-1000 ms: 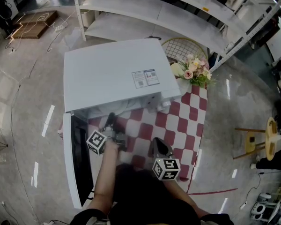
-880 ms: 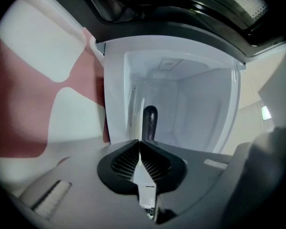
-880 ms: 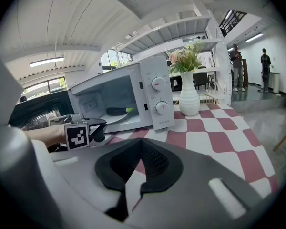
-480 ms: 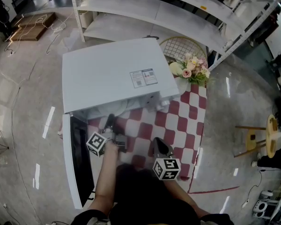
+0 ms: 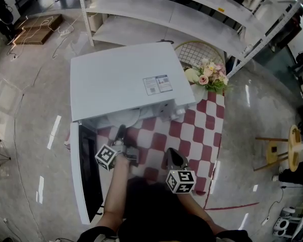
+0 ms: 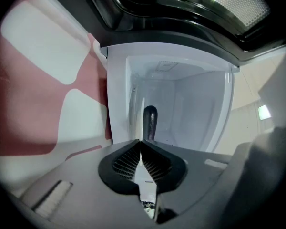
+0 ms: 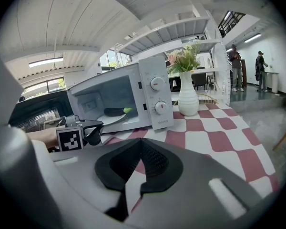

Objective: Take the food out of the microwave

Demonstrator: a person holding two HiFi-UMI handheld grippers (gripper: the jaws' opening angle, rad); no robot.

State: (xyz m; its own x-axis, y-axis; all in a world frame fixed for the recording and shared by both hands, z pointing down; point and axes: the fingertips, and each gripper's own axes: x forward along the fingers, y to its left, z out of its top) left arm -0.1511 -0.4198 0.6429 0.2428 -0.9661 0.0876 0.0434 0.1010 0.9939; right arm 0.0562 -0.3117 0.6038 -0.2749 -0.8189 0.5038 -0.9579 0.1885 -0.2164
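- Big workshop-type room, shiny concrete floor [image 5: 30,110], metal shelving [image 5: 166,9] at the back. A white microwave [image 5: 121,79] sits on a red-and-white checked tablecloth [image 5: 192,135], and its door [image 5: 88,170] is swung wide open on the left side.
- The only real change is that the left gripper [image 6: 142,141] has just started easing its jaws apart. It's barely a crack so far. The tips look as good as closed and nothing is between them.
- Otherwise the head view looks the same as a second ago, with both grippers parked where they were.
- The food is a dark eggplant [image 7: 115,111] on a white plate [image 7: 114,119], not yet taken out of the cavity. My guess is the left one is opening up to go in for it.
- Left forearm [image 5: 113,195] is stretched forward. Its gripper is held level, aimed straight into the opening and just outside it, lined up with the eggplant.
- Right gripper [image 7: 140,140] hangs back over the tablecloth, off to the right and tipped a bit downward. Its jaws are clenched on nothing.
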